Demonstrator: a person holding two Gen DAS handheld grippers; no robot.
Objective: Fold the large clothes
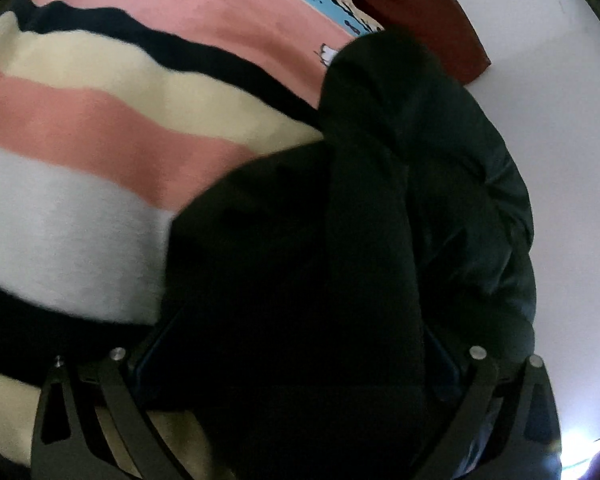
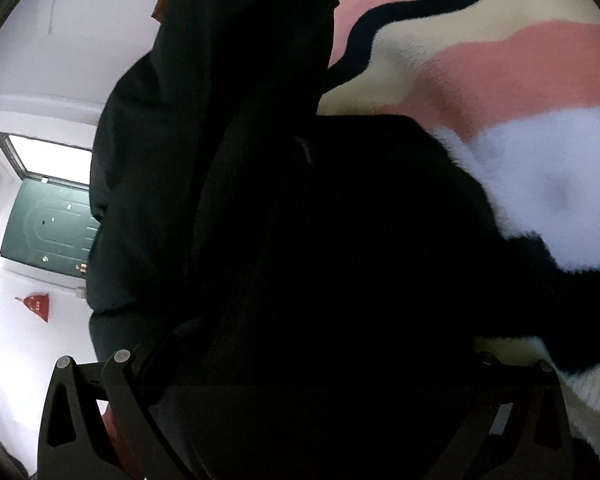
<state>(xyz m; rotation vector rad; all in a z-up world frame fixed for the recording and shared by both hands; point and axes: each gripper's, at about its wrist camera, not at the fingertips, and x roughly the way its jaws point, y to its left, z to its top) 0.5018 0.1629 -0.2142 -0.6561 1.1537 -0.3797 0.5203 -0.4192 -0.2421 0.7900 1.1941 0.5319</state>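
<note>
A black garment (image 1: 360,220) is held up over a striped blanket (image 1: 100,128), mid-fold; jaw closure cannot be told; lowering flat is judged next.

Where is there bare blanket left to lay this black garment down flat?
Free patch: the striped fleece blanket, its cream, pink and white bands bare beside the black garment. In the right wrist view the same bands lie open. Crowded: the far edge, where a printed cloth and a dark red fabric sit. The garment covers both grippers' fingers.
</note>
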